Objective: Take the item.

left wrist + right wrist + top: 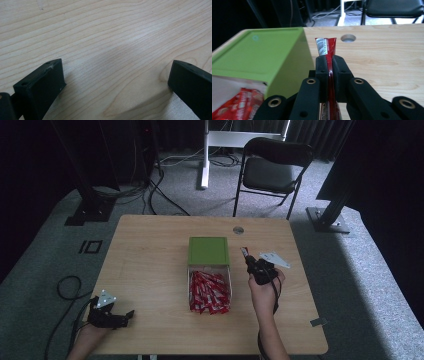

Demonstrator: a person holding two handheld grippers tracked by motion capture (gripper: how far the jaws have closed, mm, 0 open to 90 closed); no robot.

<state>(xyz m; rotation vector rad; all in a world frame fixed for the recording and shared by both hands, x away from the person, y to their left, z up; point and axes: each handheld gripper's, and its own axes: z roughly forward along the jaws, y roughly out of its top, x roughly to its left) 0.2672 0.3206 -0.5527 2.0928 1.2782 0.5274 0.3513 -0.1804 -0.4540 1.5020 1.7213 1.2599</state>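
A clear tray (189,285) of several red packets (209,292) sits mid-table, with a green box (208,250) (254,53) at its far end. My right gripper (247,257) (328,63) is shut on one red packet (326,46), held upright just right of the green box; the packet's end sticks up above the jaws. More red packets (239,102) show at lower left in the right gripper view. My left gripper (131,312) (115,82) rests at the table's near left corner, jaws wide open over bare wood with nothing between them.
The wooden table (150,250) has a round cable hole (238,229) (348,38) near its far edge. A black chair (272,167) and stand legs are on the floor beyond. A cable (65,287) loops on the floor at left.
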